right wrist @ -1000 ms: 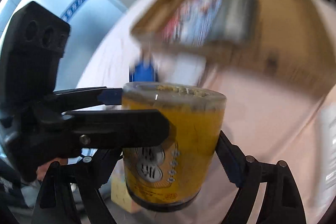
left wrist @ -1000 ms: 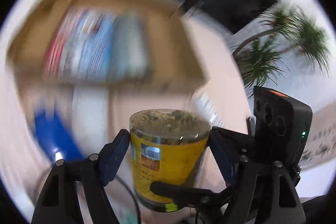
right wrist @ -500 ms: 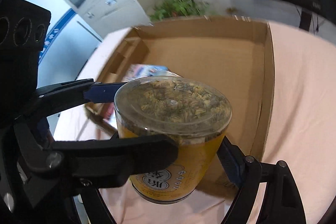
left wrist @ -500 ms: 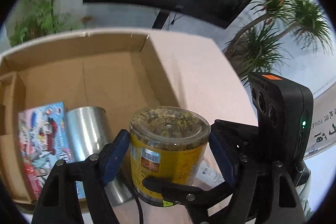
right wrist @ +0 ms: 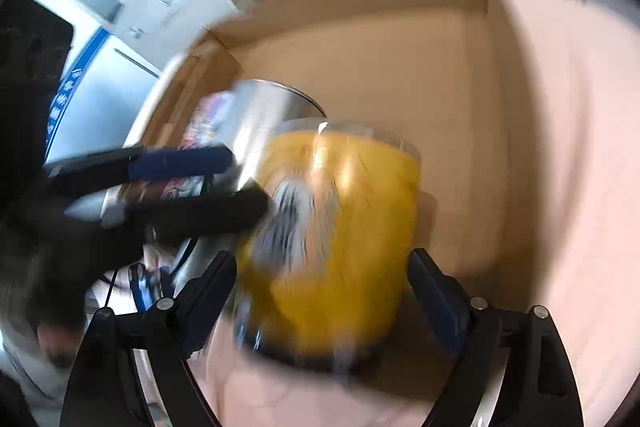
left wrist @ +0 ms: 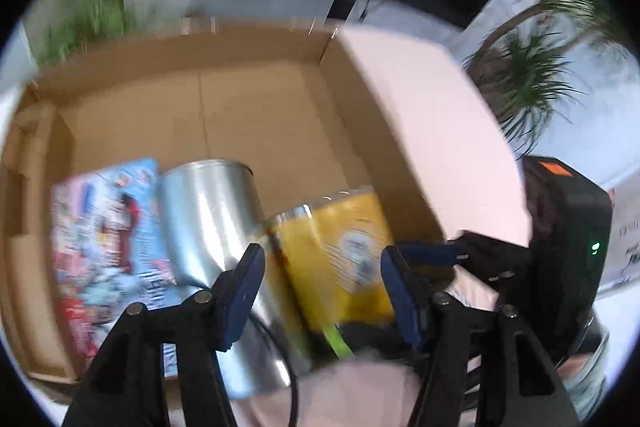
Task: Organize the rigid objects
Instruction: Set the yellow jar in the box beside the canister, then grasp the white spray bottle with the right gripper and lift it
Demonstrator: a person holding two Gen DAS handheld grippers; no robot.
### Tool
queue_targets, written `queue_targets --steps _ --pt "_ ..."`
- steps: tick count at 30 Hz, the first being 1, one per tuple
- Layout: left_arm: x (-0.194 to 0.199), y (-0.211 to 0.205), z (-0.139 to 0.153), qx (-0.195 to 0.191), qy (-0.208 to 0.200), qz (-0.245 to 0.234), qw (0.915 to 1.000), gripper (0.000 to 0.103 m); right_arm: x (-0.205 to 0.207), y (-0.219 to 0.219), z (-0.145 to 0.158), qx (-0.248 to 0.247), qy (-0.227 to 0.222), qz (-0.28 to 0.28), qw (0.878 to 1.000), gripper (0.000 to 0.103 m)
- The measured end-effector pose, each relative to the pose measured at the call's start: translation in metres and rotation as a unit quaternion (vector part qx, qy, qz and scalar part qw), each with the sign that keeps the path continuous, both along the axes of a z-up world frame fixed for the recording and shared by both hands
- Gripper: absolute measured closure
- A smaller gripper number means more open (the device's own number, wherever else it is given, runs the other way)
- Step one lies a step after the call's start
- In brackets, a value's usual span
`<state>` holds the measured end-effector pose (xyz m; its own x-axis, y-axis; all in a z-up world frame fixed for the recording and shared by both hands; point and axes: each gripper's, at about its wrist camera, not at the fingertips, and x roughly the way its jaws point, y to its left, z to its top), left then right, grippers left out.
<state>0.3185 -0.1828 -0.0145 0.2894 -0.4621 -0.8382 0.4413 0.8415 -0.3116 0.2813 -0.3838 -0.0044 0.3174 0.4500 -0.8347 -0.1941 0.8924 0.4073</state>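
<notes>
The yellow jar tips over the cardboard box edge beside the silver tin, straddled by the right gripper, its jaws opening, nearer than the closing, empty-looking left gripper.

Between my pads: yellow jar, glossy label, clear plastic lid. Beside it a metal can, brushed and shiny. Cardboard box, matt brown. Printed carton, glossy. Tablecloth pink, matt cloth.
</notes>
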Motion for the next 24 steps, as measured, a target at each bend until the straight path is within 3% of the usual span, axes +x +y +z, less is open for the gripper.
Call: queue_targets --steps 4,7,10,12,14,16,18,21,24 --pt "-0.057 0.044 0.018 -0.035 -0.053 0.024 0.9977 0.043 -0.087 -0.040 0.034 -0.013 -0.078 -0.035 0.996 0.009" --pt "-0.090 0.065 0.008 -0.020 -0.064 0.048 0.9966 0.043 -0.132 -0.077 0.014 -0.033 -0.049 -0.081 0.995 0.006" --pt "-0.117 0.077 -0.004 -0.016 -0.063 0.053 0.9965 0.043 -0.157 -0.091 -0.023 -0.070 -0.001 -0.084 0.994 0.018" --pt "-0.126 0.074 -0.011 -0.027 -0.051 0.051 0.9970 0.043 -0.167 -0.090 -0.033 -0.131 -0.014 -0.084 0.988 0.025" --pt "-0.133 0.071 -0.015 -0.026 -0.050 0.048 0.9973 0.043 -0.166 -0.092 -0.044 -0.142 -0.004 -0.085 0.986 0.045" --pt "-0.146 0.068 -0.015 -0.024 -0.054 0.035 0.9976 0.043 -0.165 -0.089 -0.053 -0.155 0.000 -0.077 0.985 0.052" --pt "-0.156 0.066 -0.015 -0.029 -0.050 0.013 0.9982 0.043 -0.177 -0.072 -0.052 -0.187 -0.031 -0.022 0.982 0.059" --pt "-0.162 0.057 -0.020 -0.059 -0.018 -0.044 0.9971 0.043 -0.202 -0.048 -0.044 -0.164 -0.077 0.090 0.979 0.061" --pt "-0.164 0.041 -0.029 -0.061 -0.003 -0.084 0.9946 0.043 -0.236 -0.025 -0.041 -0.157 -0.131 0.196 0.959 0.061"
